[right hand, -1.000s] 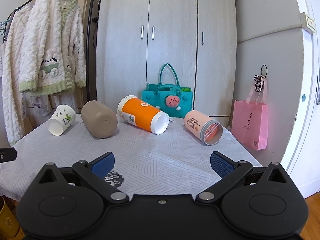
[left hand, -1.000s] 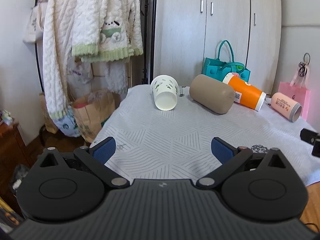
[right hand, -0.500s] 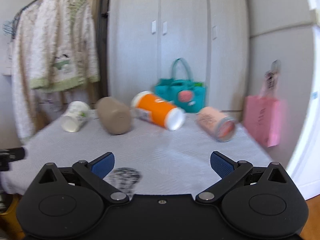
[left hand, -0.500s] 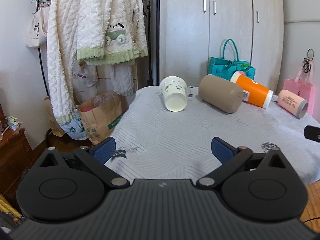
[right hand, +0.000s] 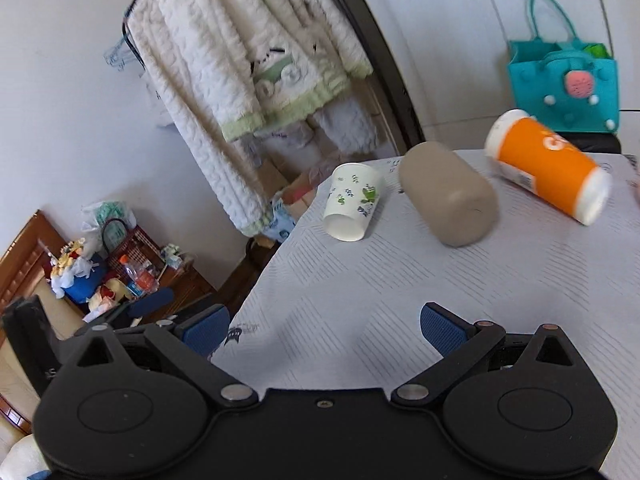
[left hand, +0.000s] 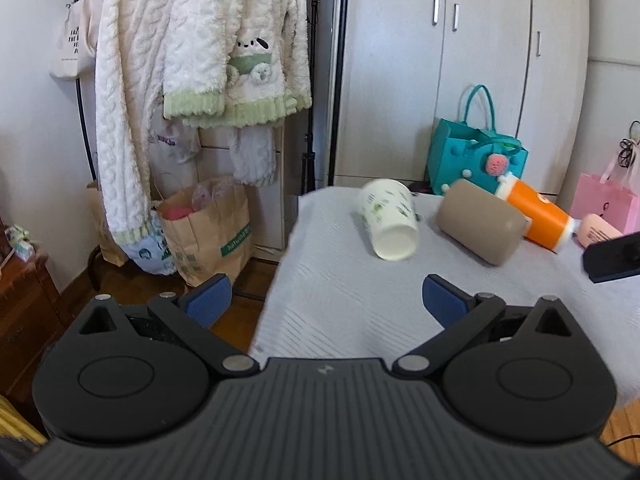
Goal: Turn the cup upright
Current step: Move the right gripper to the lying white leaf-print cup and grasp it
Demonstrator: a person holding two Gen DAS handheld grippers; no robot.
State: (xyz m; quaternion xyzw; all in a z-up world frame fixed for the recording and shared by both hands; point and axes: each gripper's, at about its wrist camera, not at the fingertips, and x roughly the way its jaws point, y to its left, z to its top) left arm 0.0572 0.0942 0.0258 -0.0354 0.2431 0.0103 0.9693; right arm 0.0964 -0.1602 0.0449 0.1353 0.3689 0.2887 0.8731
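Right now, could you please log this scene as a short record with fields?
Surface: table with pale patterned cloth
Cups lying on sides: white leaf-print cup; tan cup; orange cup; pink cup
Cups upright: none
Left gripper: open, empty
Right gripper: open, empty
Behind table: teal bag

- The left wrist view looks forward between its own spread jaws from the left end of the surface [left hand: 360,300], level, facing the wardrobe [left hand: 460,72] and the clothes rack [left hand: 200,60].
- The right wrist view sits above the near edge of the surface [right hand: 400,280], tilted and turned leftward, looking down across it.
- Both views are well back from the white cup [left hand: 387,219] [right hand: 352,207], tan cup [left hand: 478,222] [right hand: 448,194], orange cup [left hand: 536,212] [right hand: 548,164] and teal bag [left hand: 476,156] [right hand: 564,88], which they share.
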